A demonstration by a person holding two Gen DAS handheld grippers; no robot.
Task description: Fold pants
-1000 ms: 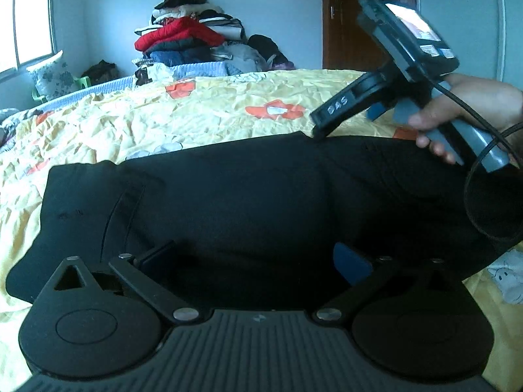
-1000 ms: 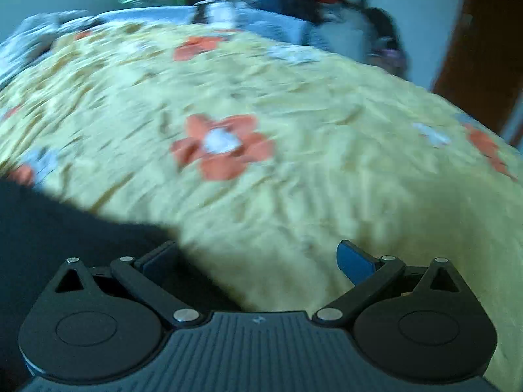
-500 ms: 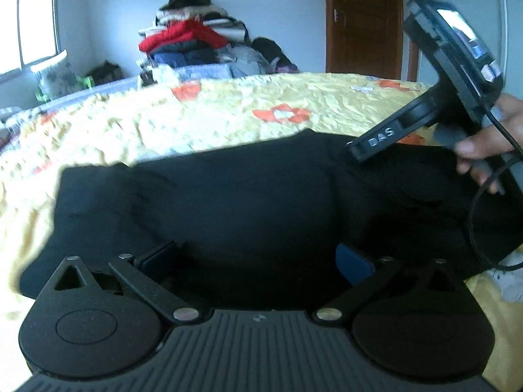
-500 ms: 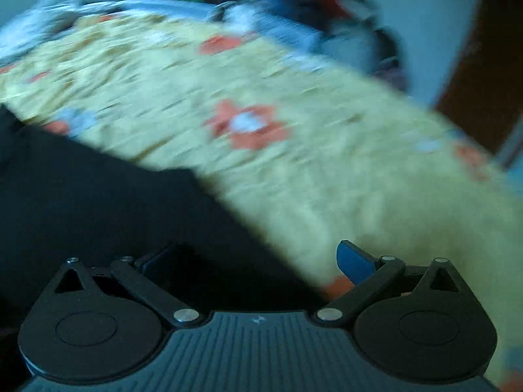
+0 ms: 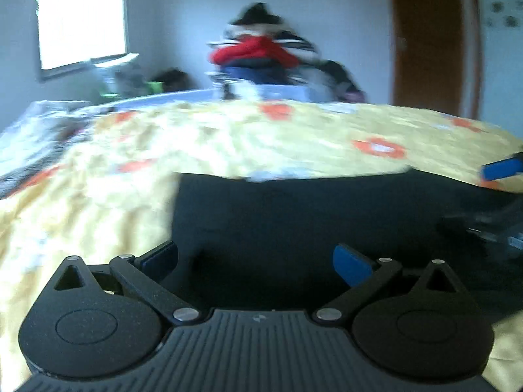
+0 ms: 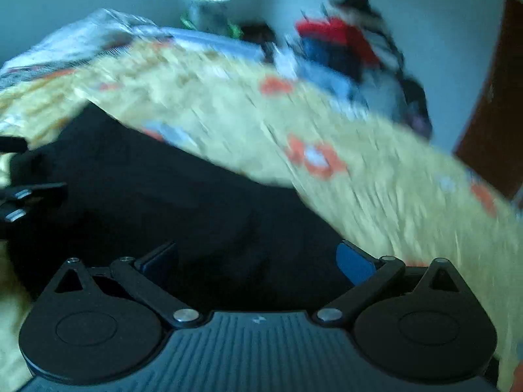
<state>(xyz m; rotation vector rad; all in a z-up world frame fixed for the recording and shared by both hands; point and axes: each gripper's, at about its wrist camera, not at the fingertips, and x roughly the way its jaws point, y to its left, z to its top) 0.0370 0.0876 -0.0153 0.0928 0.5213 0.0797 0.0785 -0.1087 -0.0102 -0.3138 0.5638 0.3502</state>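
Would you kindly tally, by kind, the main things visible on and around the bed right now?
Black pants lying flat: 1
Yellow flowered bedspread: 1
Handheld two-finger grippers, left and right, both open: 2
Blurred pile of clothes with a red garment behind the bed: 1
Bright window: 1
Brown wooden door: 1
Total: 7
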